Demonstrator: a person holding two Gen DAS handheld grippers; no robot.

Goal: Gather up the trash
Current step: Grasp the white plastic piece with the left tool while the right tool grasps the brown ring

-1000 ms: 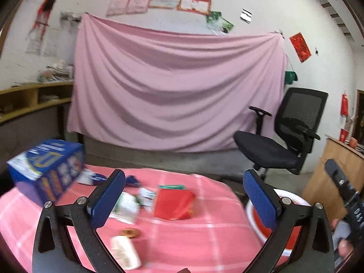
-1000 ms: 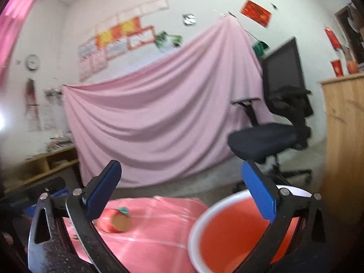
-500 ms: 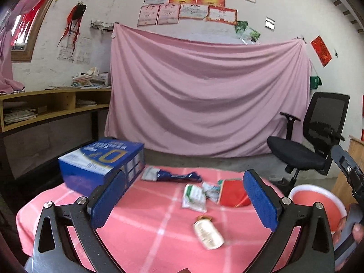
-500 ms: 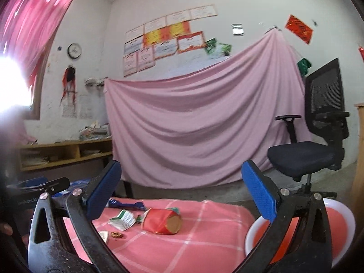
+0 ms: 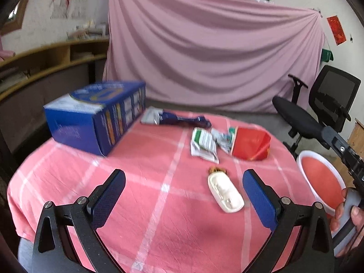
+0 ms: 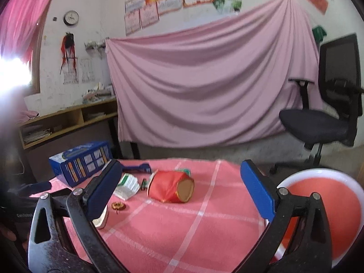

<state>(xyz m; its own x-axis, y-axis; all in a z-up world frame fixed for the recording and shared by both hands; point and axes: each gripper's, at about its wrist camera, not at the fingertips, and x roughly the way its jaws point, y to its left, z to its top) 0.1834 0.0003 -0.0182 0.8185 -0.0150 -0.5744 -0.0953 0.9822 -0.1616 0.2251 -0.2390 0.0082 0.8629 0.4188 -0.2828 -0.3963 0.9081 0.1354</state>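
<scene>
Right, both tongs spread wide, nothing held: left tongs [image 5: 183, 187] hang over the pink tablecloth [image 5: 159, 216], right tongs [image 6: 179, 186] nearer the basin [image 6: 341, 216], which sits off the table's right edge, probably so trash drops straight in. Nothing collected yet. Count: one blue box [image 5: 97, 116], one crushed red cup [image 5: 251, 143], one white bottle [image 5: 225, 192] just beside my left tongs, one dark wrapper [image 5: 182, 120], and two or so paper packets [image 5: 203, 144], blurred.

Crushed red paper cup [image 6: 171, 188] on its side; white-green wrapper [image 5: 203, 144] just left; small white plastic bottle [image 5: 225, 192] lying nearer; dark blue wrapper [image 5: 182, 120] behind.
</scene>
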